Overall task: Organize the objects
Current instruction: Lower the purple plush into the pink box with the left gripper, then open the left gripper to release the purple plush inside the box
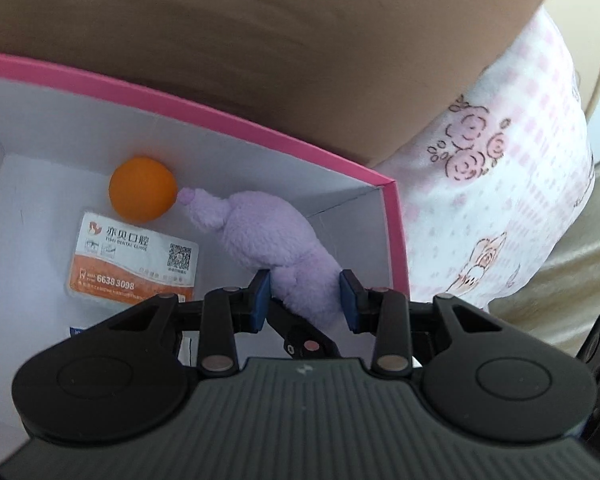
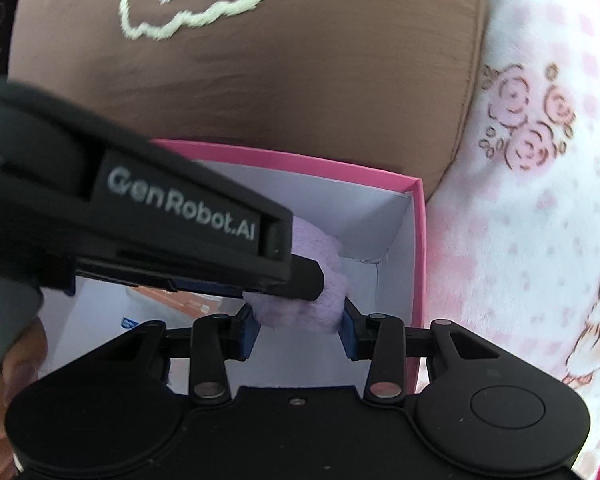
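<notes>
A purple plush toy [image 1: 268,232] lies in a pink-rimmed box [image 1: 260,128] with white inner walls, its snout against an orange ball [image 1: 142,188]. My left gripper [image 1: 304,300] is shut on the toy's rear end, both blue pads pressing the fur. In the right wrist view the same plush toy [image 2: 296,312] fills the gap of my right gripper [image 2: 298,332], whose pads touch it on both sides. The left gripper [image 2: 300,280] crosses that view from the left, its tip on the toy over the box [image 2: 418,248].
An orange-and-white dental clinic packet [image 1: 136,268] lies flat on the box floor beside the ball. A brown cushion [image 1: 260,32] with a stitched cloud [image 2: 196,4] stands behind the box. A pink rose-print blanket [image 1: 500,200] lies to the right. A hand [image 2: 16,364] shows at lower left.
</notes>
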Demonstrator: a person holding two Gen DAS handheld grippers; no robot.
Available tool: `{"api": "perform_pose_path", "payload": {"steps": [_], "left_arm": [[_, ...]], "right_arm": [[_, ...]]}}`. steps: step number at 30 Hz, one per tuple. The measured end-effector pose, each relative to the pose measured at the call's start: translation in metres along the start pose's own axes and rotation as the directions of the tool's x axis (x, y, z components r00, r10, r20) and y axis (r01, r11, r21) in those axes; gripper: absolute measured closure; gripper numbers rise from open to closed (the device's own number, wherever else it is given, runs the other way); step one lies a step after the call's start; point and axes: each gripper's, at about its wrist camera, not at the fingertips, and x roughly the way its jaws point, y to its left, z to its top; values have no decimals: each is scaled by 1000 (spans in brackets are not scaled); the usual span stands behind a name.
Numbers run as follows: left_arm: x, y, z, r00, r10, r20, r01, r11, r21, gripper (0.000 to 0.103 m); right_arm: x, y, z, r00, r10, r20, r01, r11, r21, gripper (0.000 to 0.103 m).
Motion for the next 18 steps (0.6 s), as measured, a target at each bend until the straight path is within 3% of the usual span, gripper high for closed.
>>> {"api": "perform_pose_path", "payload": {"steps": [7, 11, 18], "left_arm": [[6, 17, 0, 999, -38, -39, 34, 995, -89, 68], [9, 17, -2, 998, -31, -51, 26, 996, -83, 68], [18, 14, -4, 997, -12, -74, 7, 998, -65, 68]], "right_arm": [[2, 0, -2, 1000, 22, -9, -23, 996, -85, 57], [2, 3, -9, 1000, 20, -1, -20, 984, -176, 57], [-5, -9, -15, 997, 76, 28, -69, 979, -193, 57]]}}
